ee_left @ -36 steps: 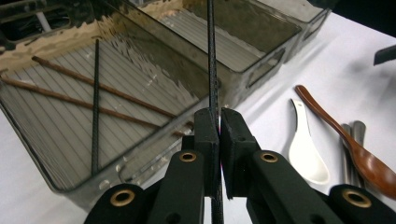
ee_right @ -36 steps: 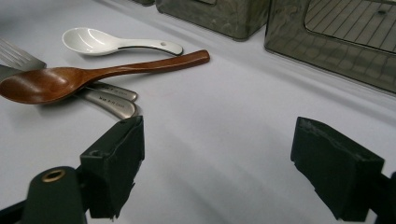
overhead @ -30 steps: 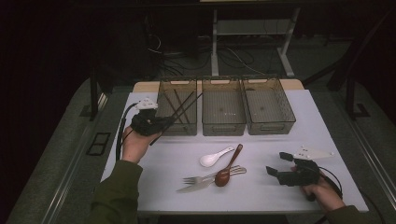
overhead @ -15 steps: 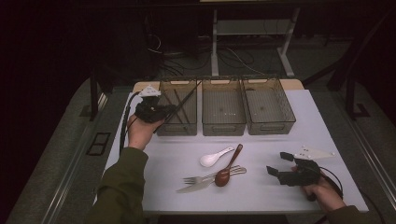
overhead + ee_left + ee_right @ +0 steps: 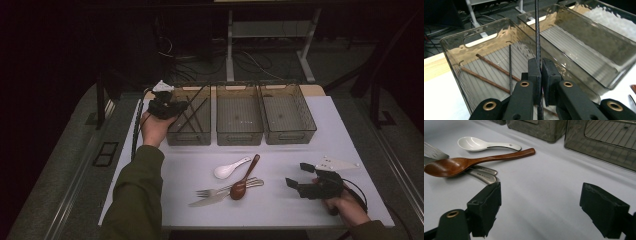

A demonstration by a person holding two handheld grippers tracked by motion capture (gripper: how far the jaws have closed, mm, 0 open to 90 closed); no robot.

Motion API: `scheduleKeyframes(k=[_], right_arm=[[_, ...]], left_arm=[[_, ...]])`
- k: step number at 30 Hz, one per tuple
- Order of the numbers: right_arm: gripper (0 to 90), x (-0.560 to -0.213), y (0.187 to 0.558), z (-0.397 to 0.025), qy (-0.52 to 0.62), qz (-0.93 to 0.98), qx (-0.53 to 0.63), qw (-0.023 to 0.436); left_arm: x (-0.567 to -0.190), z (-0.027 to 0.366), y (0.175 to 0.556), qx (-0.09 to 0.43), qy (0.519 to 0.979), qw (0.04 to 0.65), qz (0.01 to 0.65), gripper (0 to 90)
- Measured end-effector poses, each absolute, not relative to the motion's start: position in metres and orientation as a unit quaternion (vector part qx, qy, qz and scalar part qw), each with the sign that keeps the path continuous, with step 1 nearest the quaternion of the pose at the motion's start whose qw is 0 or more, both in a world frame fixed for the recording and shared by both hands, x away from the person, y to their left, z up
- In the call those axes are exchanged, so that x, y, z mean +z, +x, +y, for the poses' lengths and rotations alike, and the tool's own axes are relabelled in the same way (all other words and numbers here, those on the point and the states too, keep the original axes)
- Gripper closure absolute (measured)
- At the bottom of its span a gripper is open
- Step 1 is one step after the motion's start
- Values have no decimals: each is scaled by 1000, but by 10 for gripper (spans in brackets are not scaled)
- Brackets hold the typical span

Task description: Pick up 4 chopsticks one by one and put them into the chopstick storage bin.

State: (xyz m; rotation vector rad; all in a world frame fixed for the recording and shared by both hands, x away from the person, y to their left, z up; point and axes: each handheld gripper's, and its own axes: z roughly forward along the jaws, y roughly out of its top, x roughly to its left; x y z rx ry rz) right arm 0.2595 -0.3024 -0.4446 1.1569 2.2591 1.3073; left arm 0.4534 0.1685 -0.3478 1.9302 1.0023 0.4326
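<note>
My left gripper [image 5: 176, 108] hovers over the left rim of the left smoky bin [image 5: 189, 137], shut on a thin black chopstick [image 5: 537, 30] that stands up between its jaws [image 5: 541, 62]. Inside that bin [image 5: 499, 42] lie two brown chopsticks [image 5: 496, 68] and another black chopstick [image 5: 510, 67]. At the table's right front my right gripper [image 5: 298, 175] rests open, nothing between its jaws [image 5: 539, 205]. To its left lie a wooden spoon [image 5: 245, 180] [image 5: 474, 161], a white spoon [image 5: 227, 170] [image 5: 479, 144], a fork [image 5: 215, 191] and a knife [image 5: 210, 200].
A middle bin [image 5: 239, 134] and a right bin [image 5: 292, 135] stand in a row beside the left one at the back of the white table [image 5: 280, 210]. Cables trail from both grippers. Dark floor and desk legs lie beyond the table.
My left gripper has carried the black chopstick away from the table front and up over the left bin. The right gripper and the cutlery have stayed put.
</note>
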Motion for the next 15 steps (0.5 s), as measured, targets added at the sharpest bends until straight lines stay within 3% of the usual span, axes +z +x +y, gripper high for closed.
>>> scheduleKeyframes(k=[15], right_arm=[[170,-444,259,-303,398,783,456,143]], left_arm=[[-374,170,478,176,785,405,434,847]])
